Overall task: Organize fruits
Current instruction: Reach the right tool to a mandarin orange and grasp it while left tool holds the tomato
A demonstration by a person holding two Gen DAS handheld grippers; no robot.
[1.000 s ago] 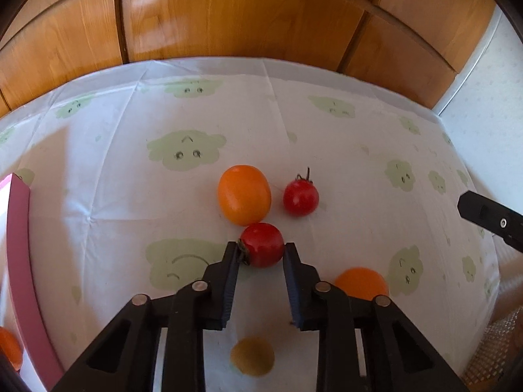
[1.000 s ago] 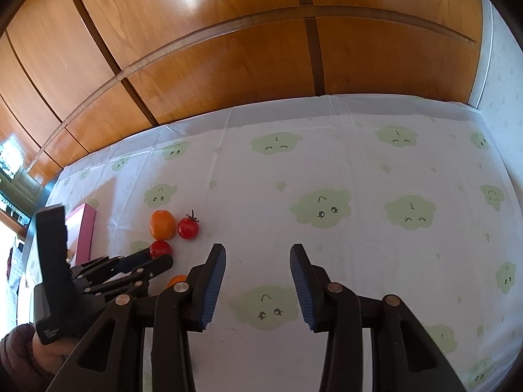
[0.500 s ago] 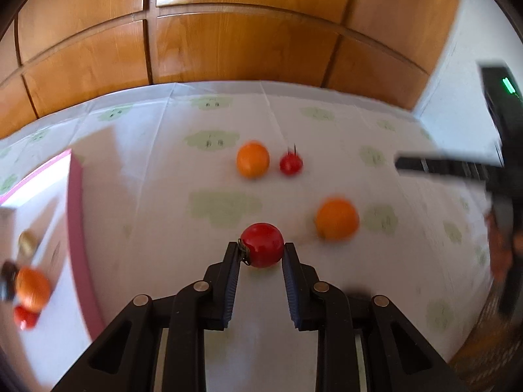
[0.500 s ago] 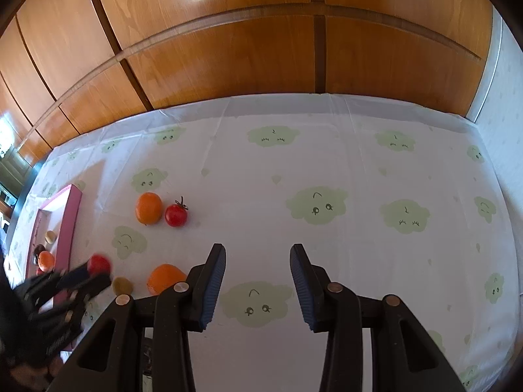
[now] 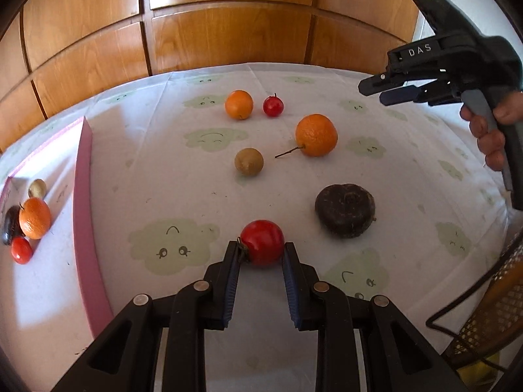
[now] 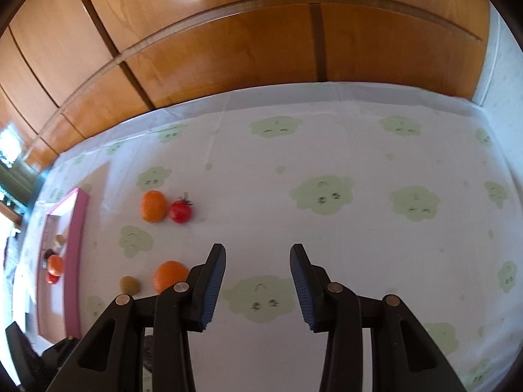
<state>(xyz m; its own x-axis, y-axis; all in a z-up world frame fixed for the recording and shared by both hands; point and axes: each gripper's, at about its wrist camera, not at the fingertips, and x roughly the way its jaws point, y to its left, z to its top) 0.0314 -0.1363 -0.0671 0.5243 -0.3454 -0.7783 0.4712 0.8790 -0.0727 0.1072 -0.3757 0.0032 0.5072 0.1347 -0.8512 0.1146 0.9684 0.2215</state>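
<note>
My left gripper (image 5: 261,250) is shut on a red tomato (image 5: 262,241) and holds it above the cloth. On the cloth lie a small orange (image 5: 239,104), a stemmed red tomato (image 5: 273,106), a larger orange (image 5: 315,135), a brown-green fruit (image 5: 248,162) and a dark purple fruit (image 5: 345,210). A pink-walled tray (image 5: 83,196) at the left holds several fruits, among them an orange (image 5: 34,218). My right gripper (image 6: 258,261) is open and empty above the cloth; it also shows in the left wrist view (image 5: 376,89).
A wood-panelled wall (image 5: 228,26) backs the table. A wicker chair (image 5: 490,320) and a black cable stand at the lower right. The tray (image 6: 76,248), both oranges (image 6: 153,205) (image 6: 170,276) and the stemmed tomato (image 6: 180,210) show left of my right gripper.
My left gripper has lifted the red tomato off the cloth and drawn it back and left, toward the pink tray. My right gripper has stayed open and shifted slightly.
</note>
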